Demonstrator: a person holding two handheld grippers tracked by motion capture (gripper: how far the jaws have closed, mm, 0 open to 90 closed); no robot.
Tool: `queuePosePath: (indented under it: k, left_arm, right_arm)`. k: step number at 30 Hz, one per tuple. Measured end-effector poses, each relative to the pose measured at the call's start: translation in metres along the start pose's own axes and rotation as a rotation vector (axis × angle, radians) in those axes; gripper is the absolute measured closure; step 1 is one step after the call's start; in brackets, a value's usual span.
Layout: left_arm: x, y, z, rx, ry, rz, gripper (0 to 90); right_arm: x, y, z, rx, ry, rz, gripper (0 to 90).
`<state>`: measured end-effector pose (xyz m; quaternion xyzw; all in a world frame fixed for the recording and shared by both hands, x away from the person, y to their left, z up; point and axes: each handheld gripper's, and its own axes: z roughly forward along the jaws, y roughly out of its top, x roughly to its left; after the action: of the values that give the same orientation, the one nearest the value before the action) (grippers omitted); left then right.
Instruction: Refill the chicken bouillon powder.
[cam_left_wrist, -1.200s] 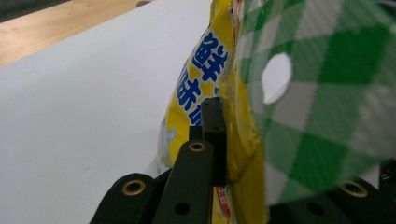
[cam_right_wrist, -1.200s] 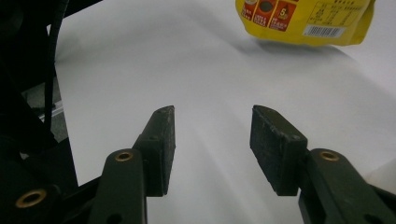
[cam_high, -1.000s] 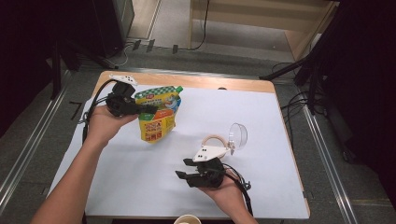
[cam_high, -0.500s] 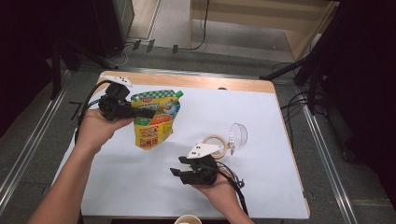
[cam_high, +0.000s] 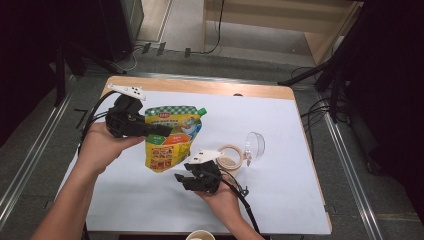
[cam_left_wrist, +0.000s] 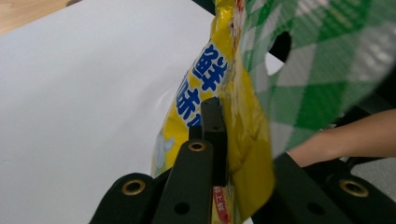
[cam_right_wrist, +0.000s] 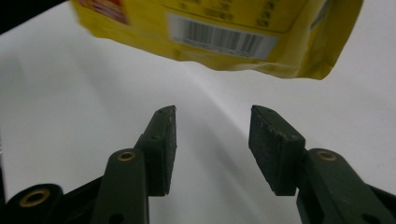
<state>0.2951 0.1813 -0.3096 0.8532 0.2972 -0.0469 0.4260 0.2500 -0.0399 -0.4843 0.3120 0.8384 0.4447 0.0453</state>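
Seen from above, a person works at a white-covered table (cam_high: 280, 200) with a two-jaw gripper in each hand. The left gripper (cam_high: 161, 131) is clamped tight on the upper left edge of a yellow and green spouted food pouch (cam_high: 170, 137) and holds it up off the table. The pouch hangs with its long axis running from the green top band at about 12 o'clock down to its yellow bottom edge at about 6 o'clock, tilted slightly. Its small green cap sits at the upper right corner.

The right gripper (cam_high: 181, 178) is just below and a little right of the pouch's bottom edge. From this gripper the pouch lies at about 11 o'clock, near but not touching. In the right gripper view its black jaws stand partly apart with nothing between them, having just narrowed a little, and the barcode end of the pouch (cam_right_wrist: 219, 35) hangs ahead of them at 12 o'clock, above the white surface.

In the left gripper view the jaws pinch the pouch (cam_left_wrist: 233, 121) edge-on.

At about 2 o'clock from the right gripper lie a roll of tape (cam_high: 230, 156) and a clear plastic cup (cam_high: 254, 145) on its side, both apart from the pouch.

The right gripper is the free one nearest the pouch's bottom, so the next grip likely falls there.
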Motion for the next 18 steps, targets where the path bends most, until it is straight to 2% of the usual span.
queuePosePath:
  k: [5,8,10,13,16,18]
  left_arm:
    - [-0.01,0.003,-0.002,0.004,-0.039,0.003,90.0]
    - [-0.015,0.004,-0.004,0.002,-0.062,-0.001,90.0]
    - [-0.018,0.004,-0.005,0.005,-0.072,-0.002,90.0]
    - [-0.019,0.004,-0.008,0.003,-0.105,-0.022,90.0]
    - [-0.02,0.005,-0.008,-0.001,-0.137,-0.034,90.0]
    - [-0.02,0.005,-0.008,-0.007,-0.132,-0.039,90.0]
  right_arm:
    - [-0.003,-0.002,0.005,-0.04,-0.023,0.042,66.5]
    - [-0.005,-0.005,0.007,-0.074,-0.039,0.063,70.8]
    - [-0.006,-0.007,0.006,-0.102,-0.068,0.065,73.3]
    - [-0.007,-0.009,0.003,-0.136,-0.099,0.064,74.6]
    - [-0.008,-0.01,0.001,-0.171,-0.105,0.071,74.4]
    - [-0.006,-0.01,-0.001,-0.198,-0.099,0.048,73.5]
